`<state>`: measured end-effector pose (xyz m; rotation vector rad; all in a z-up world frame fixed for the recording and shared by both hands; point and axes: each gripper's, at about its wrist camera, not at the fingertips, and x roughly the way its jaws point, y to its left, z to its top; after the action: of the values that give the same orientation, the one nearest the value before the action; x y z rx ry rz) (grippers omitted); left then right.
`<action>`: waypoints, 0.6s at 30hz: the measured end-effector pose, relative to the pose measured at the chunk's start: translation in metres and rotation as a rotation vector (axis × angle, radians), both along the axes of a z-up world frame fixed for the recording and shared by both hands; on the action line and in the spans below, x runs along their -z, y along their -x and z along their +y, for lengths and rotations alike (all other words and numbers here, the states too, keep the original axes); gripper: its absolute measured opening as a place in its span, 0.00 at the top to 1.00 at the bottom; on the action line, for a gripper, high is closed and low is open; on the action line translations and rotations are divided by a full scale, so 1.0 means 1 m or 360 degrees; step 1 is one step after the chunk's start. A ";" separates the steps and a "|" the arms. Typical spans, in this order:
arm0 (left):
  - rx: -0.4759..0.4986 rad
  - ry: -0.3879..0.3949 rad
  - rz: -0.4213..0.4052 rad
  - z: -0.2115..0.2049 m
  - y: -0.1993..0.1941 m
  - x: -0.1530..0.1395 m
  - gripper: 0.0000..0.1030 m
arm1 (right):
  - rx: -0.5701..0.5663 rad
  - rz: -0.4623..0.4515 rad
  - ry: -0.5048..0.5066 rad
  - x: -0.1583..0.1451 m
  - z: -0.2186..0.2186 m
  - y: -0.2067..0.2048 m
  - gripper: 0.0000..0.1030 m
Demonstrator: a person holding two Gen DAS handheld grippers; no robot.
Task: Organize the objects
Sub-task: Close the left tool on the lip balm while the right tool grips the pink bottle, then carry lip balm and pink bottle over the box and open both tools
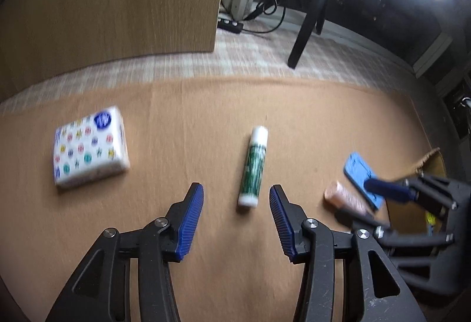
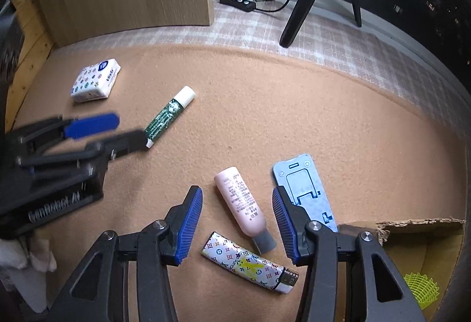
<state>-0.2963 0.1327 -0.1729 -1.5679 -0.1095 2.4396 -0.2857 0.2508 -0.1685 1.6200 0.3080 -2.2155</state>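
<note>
Surface: tan felt mat (image 2: 294, 104) carrying five loose items, with a torn cardboard box (image 2: 421, 236) at its right edge.
Left gripper (image 1: 236, 198): jaws parted and empty, poised over the lower end of the green-and-white stick (image 1: 253, 167), pads clear of it on both sides.
Right gripper (image 2: 237, 205): jaws parted and empty, straddling the pink tube (image 2: 241, 202); the patterned lighter (image 2: 250, 263) lies just below, the blue phone stand (image 2: 306, 189) just beside the right finger.
Tissue pack (image 1: 89, 145): well apart, at far left.
Step in hand: likely picking one item per hand for the box.
Technique: lower each gripper so the pads meet the tube's long sides squarely; keep the right finger from catching the stand; close only once centred.
</note>
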 end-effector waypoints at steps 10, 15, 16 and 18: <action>0.0044 0.0036 -0.0062 0.023 0.031 0.021 0.67 | 0.0014 -0.0053 -0.0046 0.016 0.002 0.008 0.74; 0.0027 0.0047 -0.0054 0.016 0.032 0.024 0.84 | 0.0026 -0.0042 -0.0016 0.016 0.000 0.009 0.80; 0.0024 0.0048 -0.0055 0.013 0.031 0.024 0.84 | 0.0027 -0.0049 0.0002 0.015 -0.001 0.010 0.82; 0.0018 0.0063 -0.0055 0.006 0.027 0.023 0.84 | 0.0032 -0.0073 0.0058 0.015 -0.005 0.010 0.82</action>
<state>-0.3232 0.1391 -0.1962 -1.6230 -0.0588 2.4212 -0.2953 0.2455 -0.1837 1.6589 0.2383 -2.1820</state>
